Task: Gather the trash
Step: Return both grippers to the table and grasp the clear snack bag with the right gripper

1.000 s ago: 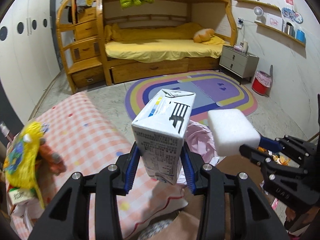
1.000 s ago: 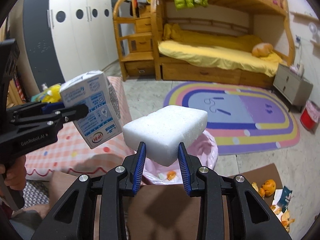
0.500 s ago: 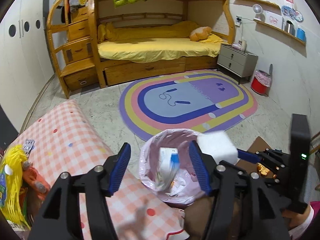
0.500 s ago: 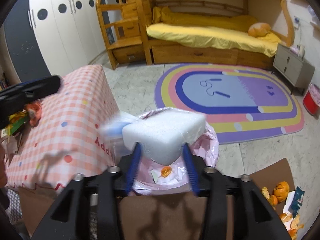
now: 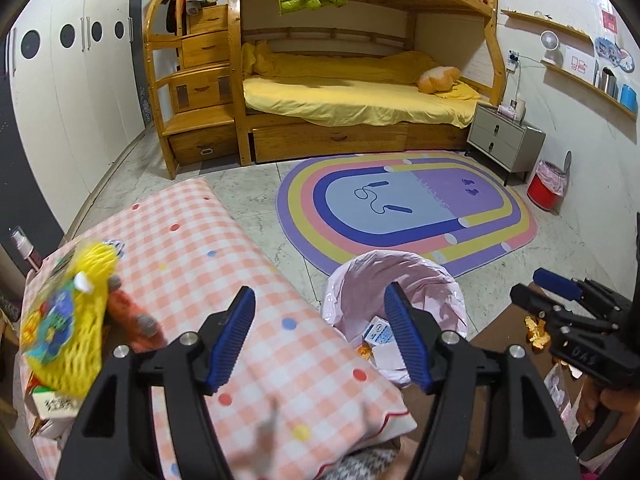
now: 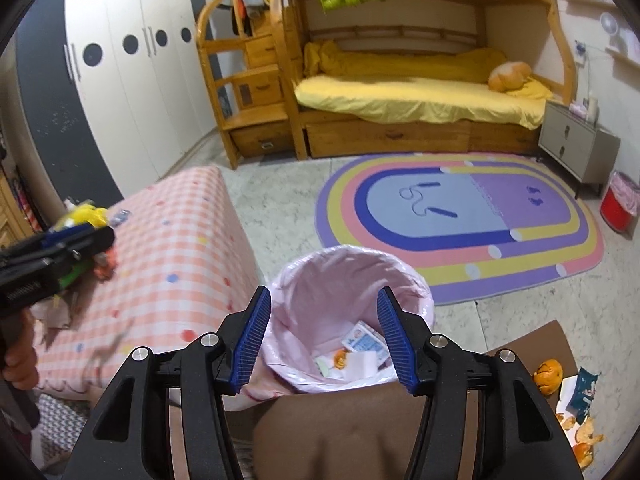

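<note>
A bin lined with a pink bag (image 5: pixel 400 276) (image 6: pixel 320 276) stands on the floor beside the checked table. The milk carton (image 5: pixel 380 334) (image 6: pixel 366 340) and the white foam block (image 6: pixel 362 362) lie inside it with orange peel. My left gripper (image 5: pixel 320 340) is open and empty, above the table's near corner and the bin's left rim. My right gripper (image 6: pixel 324 340) is open and empty, right over the bin; it also shows in the left wrist view (image 5: pixel 540 292). More orange peel (image 6: pixel 548 372) and a wrapper (image 6: pixel 584 392) lie on the cardboard at right.
The pink checked table (image 5: pixel 192 264) holds a yellow net bag of items (image 5: pixel 68 316) and a small carton (image 5: pixel 52 404) at its left end. A rainbow rug (image 5: pixel 404 208), a bunk bed (image 5: pixel 360 92), a grey nightstand (image 5: pixel 504 140) and a red bin (image 5: pixel 548 188) lie beyond.
Both grippers opened over the pink-lined bin. The milk carton left my left gripper and the foam block left my right gripper; both now lie in the bin.
</note>
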A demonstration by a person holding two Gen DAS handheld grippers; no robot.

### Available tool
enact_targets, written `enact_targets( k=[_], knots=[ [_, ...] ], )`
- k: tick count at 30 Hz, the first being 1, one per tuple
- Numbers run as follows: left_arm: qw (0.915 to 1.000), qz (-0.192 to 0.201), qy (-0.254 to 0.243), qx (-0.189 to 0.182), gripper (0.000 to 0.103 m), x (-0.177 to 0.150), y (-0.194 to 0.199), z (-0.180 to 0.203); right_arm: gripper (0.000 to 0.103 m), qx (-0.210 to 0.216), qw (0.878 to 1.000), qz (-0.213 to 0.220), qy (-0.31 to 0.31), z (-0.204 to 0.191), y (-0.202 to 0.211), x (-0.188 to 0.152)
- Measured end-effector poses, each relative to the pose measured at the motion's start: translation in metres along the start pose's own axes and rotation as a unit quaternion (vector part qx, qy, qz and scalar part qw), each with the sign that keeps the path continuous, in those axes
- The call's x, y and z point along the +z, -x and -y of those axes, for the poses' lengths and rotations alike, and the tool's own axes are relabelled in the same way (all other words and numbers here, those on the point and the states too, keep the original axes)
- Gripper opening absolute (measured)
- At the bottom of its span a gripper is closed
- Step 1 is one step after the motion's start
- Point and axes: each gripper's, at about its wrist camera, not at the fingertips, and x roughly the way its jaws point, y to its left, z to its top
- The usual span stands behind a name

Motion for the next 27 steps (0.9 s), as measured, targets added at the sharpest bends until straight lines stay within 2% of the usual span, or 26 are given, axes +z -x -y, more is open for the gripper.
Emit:
enact_targets(
  k=[5,9,14,16,22,24,27],
  knots=[
    [0.9999,0.009,0.002,0.009,0.072,-0.014,0.028,-0.011,0.056,0.031,0.999,0.016,0.021,-0.031,0.024,0.004],
    [0.9998,0.004,0.01,0.017,0.072,-0.03,0.047,-0.029,0.056,0.064,0.997,0.013,0.05,-0.065,0.033,0.002],
    [0.9977,-0.001,0.047,0.049,0.074,-0.053,0.073,-0.066,0.064,0.102,0.991,-0.001,0.085,-0.108,0.033,0.0],
    [0.9954,0.001,0.064,0.071,0.074,-0.062,0.085,-0.083,0.071,0.116,0.988,-0.004,0.102,-0.126,0.033,0.001],
    [0.9834,0.013,0.103,0.149,0.077,-0.078,0.112,-0.132,0.072,0.147,0.978,0.004,0.148,-0.175,0.038,0.006],
    [0.9786,0.017,0.115,0.169,0.078,-0.082,0.119,-0.146,0.07,0.151,0.976,0.01,0.158,-0.187,0.038,0.008],
    [0.9723,0.017,0.139,0.187,0.078,-0.09,0.126,-0.169,0.054,0.155,0.972,0.015,0.174,-0.208,0.036,0.012]
  ],
)
